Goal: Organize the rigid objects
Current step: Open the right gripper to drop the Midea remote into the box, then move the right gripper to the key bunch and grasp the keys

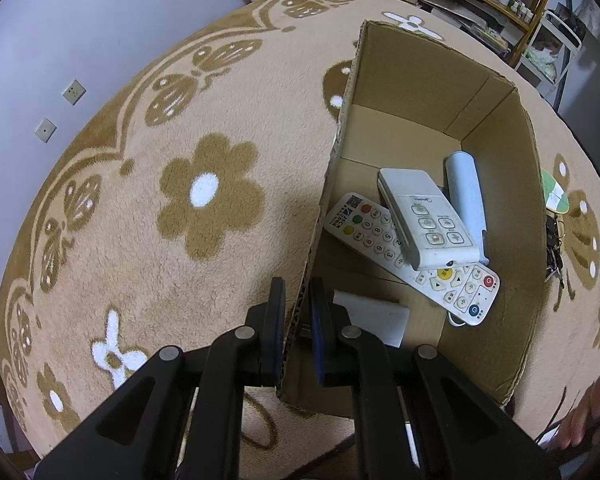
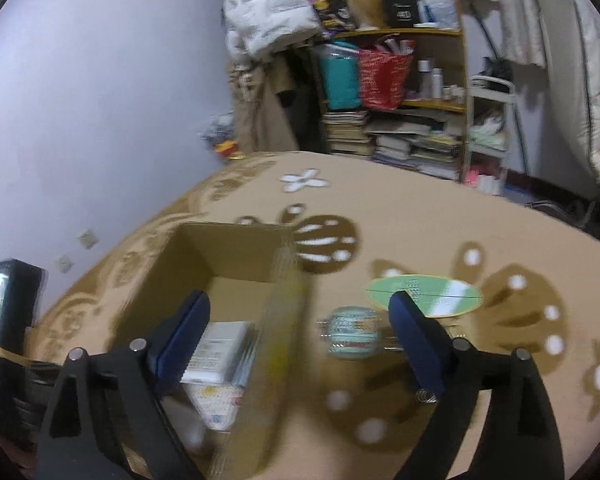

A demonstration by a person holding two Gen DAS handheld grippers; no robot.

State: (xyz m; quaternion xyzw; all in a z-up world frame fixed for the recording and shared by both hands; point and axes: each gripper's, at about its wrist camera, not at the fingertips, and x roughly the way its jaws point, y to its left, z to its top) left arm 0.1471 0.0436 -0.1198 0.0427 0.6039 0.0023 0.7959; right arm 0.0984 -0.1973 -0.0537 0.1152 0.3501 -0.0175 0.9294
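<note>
An open cardboard box [image 1: 416, 80] stands on a beige flowered blanket. Inside lie a long white remote with coloured buttons [image 1: 452, 280], a smaller white remote [image 1: 428, 216] on top of it, a pale blue cylinder [image 1: 466, 188] and a white flat block [image 1: 374, 316]. My left gripper [image 1: 298, 308] is shut on the box's left wall. My right gripper [image 2: 300, 332] is open above the box's right wall [image 2: 284, 312]. A teal-and-white bundle with metal rings [image 2: 352, 332] and a round green card [image 2: 424, 296] lie on the blanket to the right of the box.
A green card [image 1: 554, 196] and a bunch of keys [image 1: 554, 248] lie right of the box in the left wrist view. A cluttered shelf of books and bags [image 2: 392, 92] stands beyond the blanket. A white wall [image 2: 100, 100] is at the left.
</note>
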